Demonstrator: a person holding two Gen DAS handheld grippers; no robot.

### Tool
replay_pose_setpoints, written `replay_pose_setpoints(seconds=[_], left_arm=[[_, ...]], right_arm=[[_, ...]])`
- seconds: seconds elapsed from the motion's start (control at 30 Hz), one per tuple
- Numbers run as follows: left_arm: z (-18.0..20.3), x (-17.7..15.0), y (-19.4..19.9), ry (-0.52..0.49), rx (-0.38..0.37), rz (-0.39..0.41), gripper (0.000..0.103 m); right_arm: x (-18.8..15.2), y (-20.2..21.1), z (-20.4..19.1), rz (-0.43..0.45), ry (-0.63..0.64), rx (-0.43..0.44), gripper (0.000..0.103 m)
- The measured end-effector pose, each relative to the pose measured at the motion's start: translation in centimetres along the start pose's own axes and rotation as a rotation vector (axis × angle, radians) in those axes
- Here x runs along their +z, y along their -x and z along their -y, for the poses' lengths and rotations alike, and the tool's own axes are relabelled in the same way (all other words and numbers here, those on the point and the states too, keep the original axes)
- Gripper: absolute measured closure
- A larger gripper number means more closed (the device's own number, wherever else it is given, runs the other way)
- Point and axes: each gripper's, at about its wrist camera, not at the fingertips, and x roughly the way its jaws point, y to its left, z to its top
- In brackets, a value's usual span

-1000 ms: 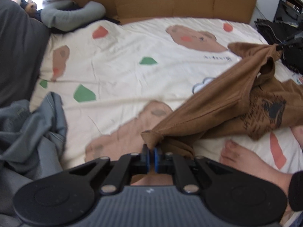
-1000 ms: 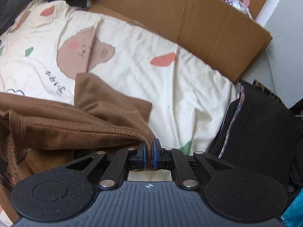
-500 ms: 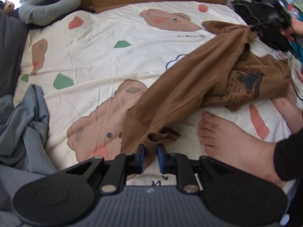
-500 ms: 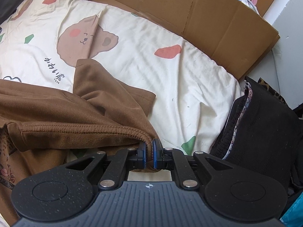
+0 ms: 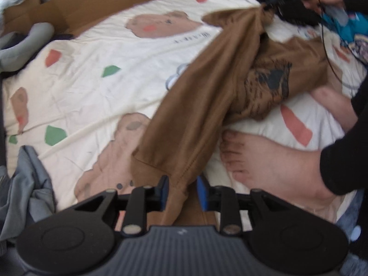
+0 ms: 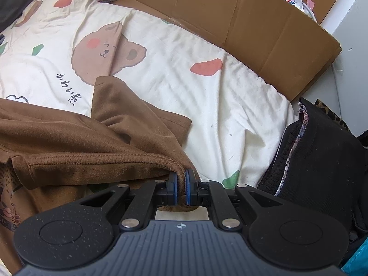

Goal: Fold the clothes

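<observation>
A brown T-shirt (image 5: 207, 96) with a dark print lies stretched across a cream bedsheet (image 5: 96, 46) with bear prints. My left gripper (image 5: 182, 192) is open, with the shirt's near end hanging loose between its blue pads. My right gripper (image 6: 180, 185) is shut on the shirt's hemmed edge (image 6: 92, 158); in the left wrist view it holds the shirt's far end up at the top right (image 5: 266, 7). The shirt (image 6: 69, 133) bunches to the left of the right gripper.
The person's bare feet (image 5: 271, 168) rest on the sheet beside the shirt. Grey clothes (image 5: 27, 184) lie at the left. A cardboard wall (image 6: 253, 27) borders the bed. A black garment pile (image 6: 322, 161) sits at the right.
My left gripper has opened and released the shirt's near end, which now hangs loose between the pads. The right gripper stays shut on the hem and has shifted slightly.
</observation>
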Motion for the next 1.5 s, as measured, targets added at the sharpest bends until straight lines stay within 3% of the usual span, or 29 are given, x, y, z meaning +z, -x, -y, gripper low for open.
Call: replay_pose_setpoints(seconds=[0.13, 0.37, 0.57, 1.1, 1.33, 1.5], left_arm=[[0.3, 0.0, -1.6, -0.046, -0.001, -0.050, 0.074], [-1.0, 1.5, -1.3, -0.072, -0.044, -0.029, 0.075], [-1.2, 2.3, -3.1, -0.161, -0.087, -0.080, 0.080], [-0.1, 1.6, -7.8, -0.326, -0.085, -0.153, 0.082], [0.0, 1.6, -10.4, -0.334, -0.088, -0.188, 0.083], [-0.5, 1.9, -11.4, -0.295, -0.097, -0.183, 0.092]], right_arm=[[0.0, 0.0, 0.0, 0.003, 0.009, 0.000, 0.098], [0.1, -0.2, -0.2, 0.005, 0.025, -0.003, 0.098], [0.2, -0.4, -0.3, -0.002, 0.036, -0.004, 0.098], [0.2, -0.8, -0.7, -0.017, 0.066, -0.006, 0.098], [0.3, -0.9, -0.9, -0.018, 0.079, -0.005, 0.098], [0.4, -1.0, -1.0, -0.018, 0.086, -0.004, 0.098]])
